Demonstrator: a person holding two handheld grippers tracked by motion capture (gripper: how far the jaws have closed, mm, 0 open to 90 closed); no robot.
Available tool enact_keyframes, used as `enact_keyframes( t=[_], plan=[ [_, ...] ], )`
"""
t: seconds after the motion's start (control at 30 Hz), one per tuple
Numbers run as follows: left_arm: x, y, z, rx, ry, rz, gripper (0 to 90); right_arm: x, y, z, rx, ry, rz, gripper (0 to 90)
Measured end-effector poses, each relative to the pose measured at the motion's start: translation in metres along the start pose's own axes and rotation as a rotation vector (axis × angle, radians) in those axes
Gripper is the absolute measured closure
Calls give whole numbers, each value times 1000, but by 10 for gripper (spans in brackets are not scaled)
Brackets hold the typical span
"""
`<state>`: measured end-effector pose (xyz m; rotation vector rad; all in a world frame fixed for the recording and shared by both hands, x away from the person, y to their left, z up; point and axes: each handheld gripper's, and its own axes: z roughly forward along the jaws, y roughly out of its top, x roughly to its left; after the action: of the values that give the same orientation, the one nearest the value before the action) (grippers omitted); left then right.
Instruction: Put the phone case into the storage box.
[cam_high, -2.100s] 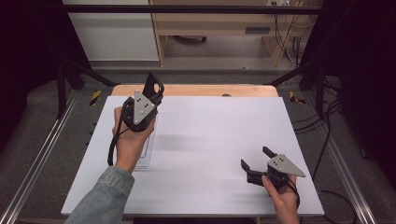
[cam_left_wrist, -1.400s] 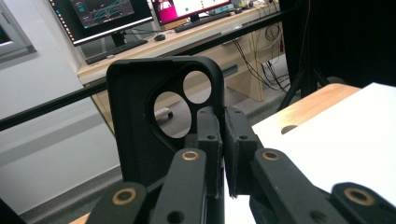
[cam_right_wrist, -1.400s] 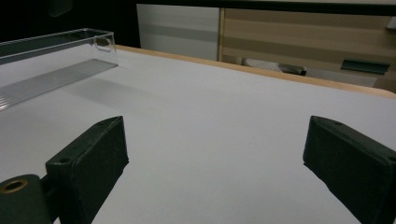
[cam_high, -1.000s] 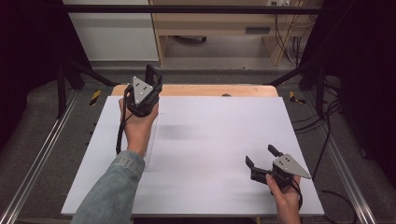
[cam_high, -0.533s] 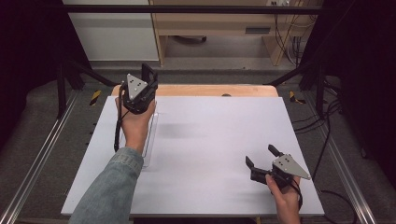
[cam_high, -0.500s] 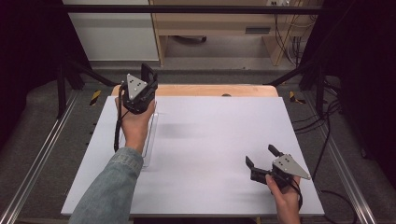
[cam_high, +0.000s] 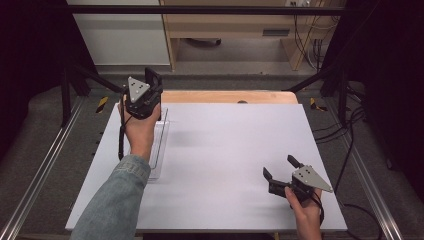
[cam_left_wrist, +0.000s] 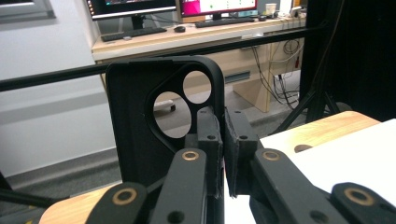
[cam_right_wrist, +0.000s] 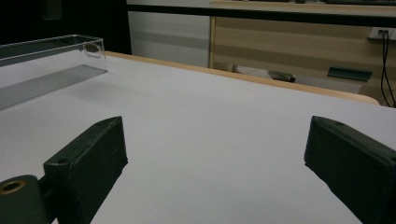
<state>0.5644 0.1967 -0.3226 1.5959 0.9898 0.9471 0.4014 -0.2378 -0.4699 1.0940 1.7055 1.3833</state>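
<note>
Left gripper view: gripper (cam_left_wrist: 223, 140) pinching phone case (cam_left_wrist: 140, 116)

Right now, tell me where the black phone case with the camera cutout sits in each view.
High view: black phone case stands upright in the left claw, at the table's far left, above the clear plastic tray.
Left gripper view: centre-left, pinched between the jaws.
Right gripper view: I cannot find it there.
Shared landmark: the clear tray, plus the wooden table edge.

Nothing legible here: the far monitors (cam_left_wrist: 182, 5) glow in the left gripper view, but their screen content is too small to read.
</note>
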Motion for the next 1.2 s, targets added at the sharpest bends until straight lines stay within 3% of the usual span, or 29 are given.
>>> enact_keyframes(
  t=[0.37, 0.67, 0.77, 0.93, 1.13, 1.2],
  plan=[
    [16, -8, 12, 32, 43, -59, 856, 0, -1, 0, 3, 2, 5, 60],
    [24, -19, 28, 79, 87, -40, 856, -1, -2, -1, 6, 1, 16, 58],
    [25, -22, 34, 100, 106, -2, 856, -2, -2, -1, 5, 2, 21, 58],
    [22, -25, 42, 118, 108, 15, 856, -2, -2, -1, 6, 5, 19, 58],
    [16, -25, 50, 111, 103, -15, 856, -2, -3, 0, 7, 13, 23, 58],
    [13, -24, 51, 109, 108, -1, 856, -2, -3, -1, 8, 15, 25, 58]
  ],
)
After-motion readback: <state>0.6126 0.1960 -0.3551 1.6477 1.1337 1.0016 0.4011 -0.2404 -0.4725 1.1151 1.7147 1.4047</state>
